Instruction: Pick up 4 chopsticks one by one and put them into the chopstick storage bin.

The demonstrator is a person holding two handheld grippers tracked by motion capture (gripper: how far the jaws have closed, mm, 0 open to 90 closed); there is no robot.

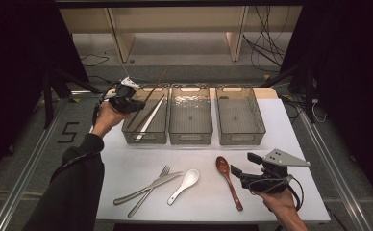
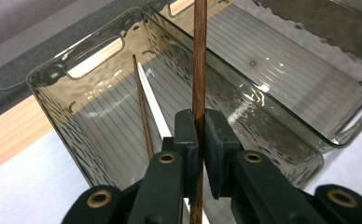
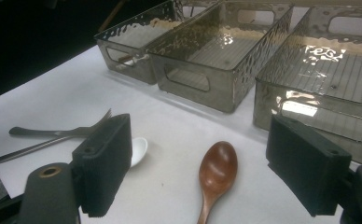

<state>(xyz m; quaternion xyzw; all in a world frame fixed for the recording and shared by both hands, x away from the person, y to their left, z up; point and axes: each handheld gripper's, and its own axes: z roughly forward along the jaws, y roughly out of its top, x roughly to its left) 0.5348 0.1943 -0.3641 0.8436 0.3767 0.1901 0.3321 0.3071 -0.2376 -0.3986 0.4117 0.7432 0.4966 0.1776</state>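
Observation:
My left gripper (image 1: 137, 105) hangs over the left clear bin (image 1: 128, 129) and is shut on a dark wooden chopstick (image 2: 198, 60) that stands steeply between the jaws (image 1: 152, 91). Inside that bin lie another brown chopstick (image 2: 142, 108) and a white one (image 1: 151, 118). My right gripper (image 1: 242, 169) rests low at the table's front right, open, just right of a brown wooden spoon (image 1: 228, 179). In the right gripper view the wooden spoon (image 3: 216, 173) lies between the wide-apart jaws.
Two more clear bins, the middle (image 1: 190, 137) and the right (image 1: 240, 137), stand beside the left one. A fork (image 1: 148, 192), a knife (image 1: 151, 185) and a white ceramic spoon (image 1: 185, 184) lie on the white table (image 1: 127, 163) near its front edge.

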